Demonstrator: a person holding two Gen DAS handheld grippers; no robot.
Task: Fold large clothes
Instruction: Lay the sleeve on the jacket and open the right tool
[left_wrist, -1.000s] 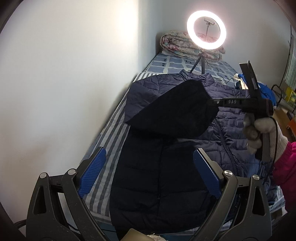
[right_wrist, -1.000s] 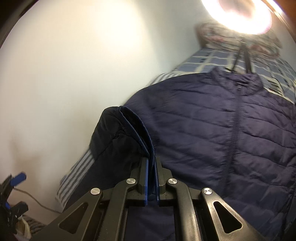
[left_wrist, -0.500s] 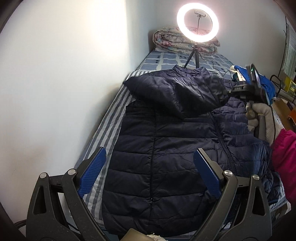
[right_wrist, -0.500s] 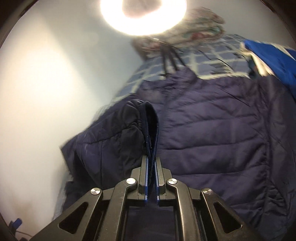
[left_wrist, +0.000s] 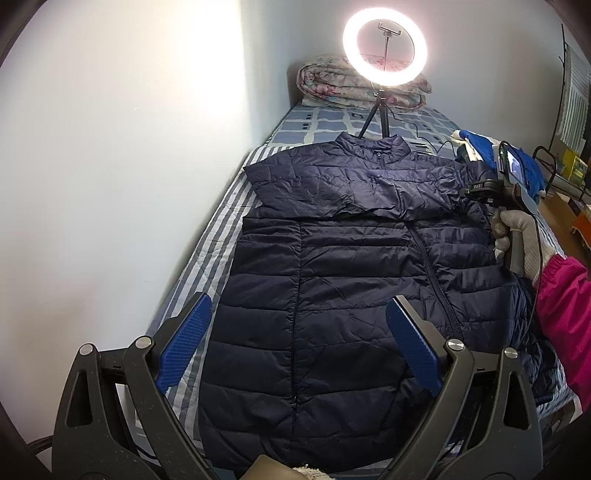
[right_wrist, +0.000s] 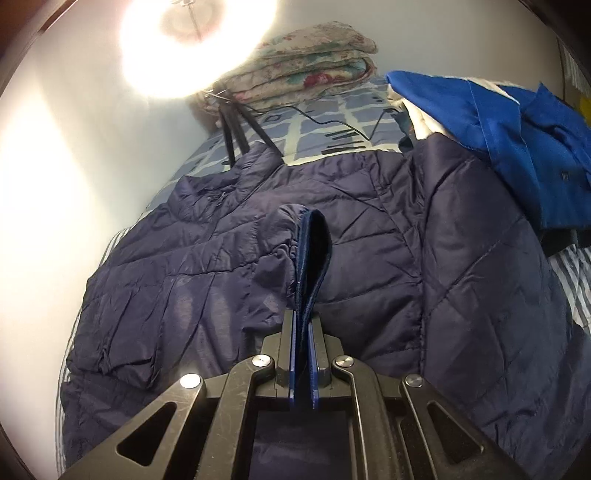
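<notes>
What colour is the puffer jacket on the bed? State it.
Dark navy blue: the puffer jacket shows best in the left wrist view.

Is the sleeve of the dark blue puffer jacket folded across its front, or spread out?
Folded: the dark blue puffer jacket has one sleeve lying across its chest, cuff pinched in the right gripper.

jacket (left_wrist: 332, 280) hem cut off, right sleeve hidden

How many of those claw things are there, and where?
2. The left claw hangs open over the navy jacket's hem. The right claw is at the jacket's right side, shut on the sleeve cuff.
</notes>
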